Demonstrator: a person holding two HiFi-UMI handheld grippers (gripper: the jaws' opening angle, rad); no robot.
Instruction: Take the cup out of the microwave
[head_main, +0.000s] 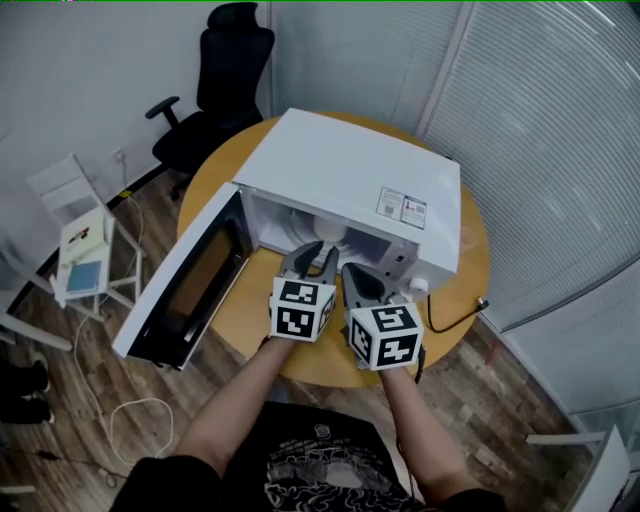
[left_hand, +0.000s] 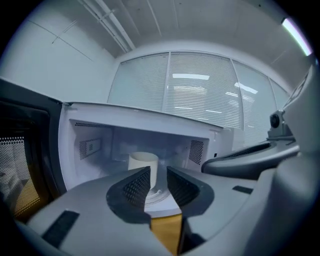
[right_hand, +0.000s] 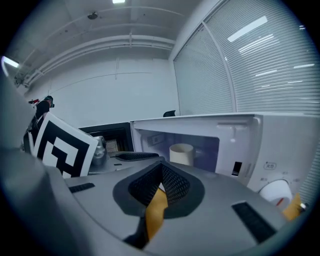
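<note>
head view: boxy white microwave (head_main: 340, 165)

**Soft, cool light; fisheye gripper views**

A ceiling strip (left_hand: 294, 31) glares at 1 o'clock in the left gripper view and mirrors in the blinds (left_hand: 200, 95). The microwave (left_hand: 150, 116) interior lies in soft shade. Both gripper views bow strongly, corners black, near foreground blurred.

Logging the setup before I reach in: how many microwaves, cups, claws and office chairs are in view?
Microwave: 1
Cup: 1
Claws: 2, left claw and right claw
Office chair: 1
Total: 5
</note>
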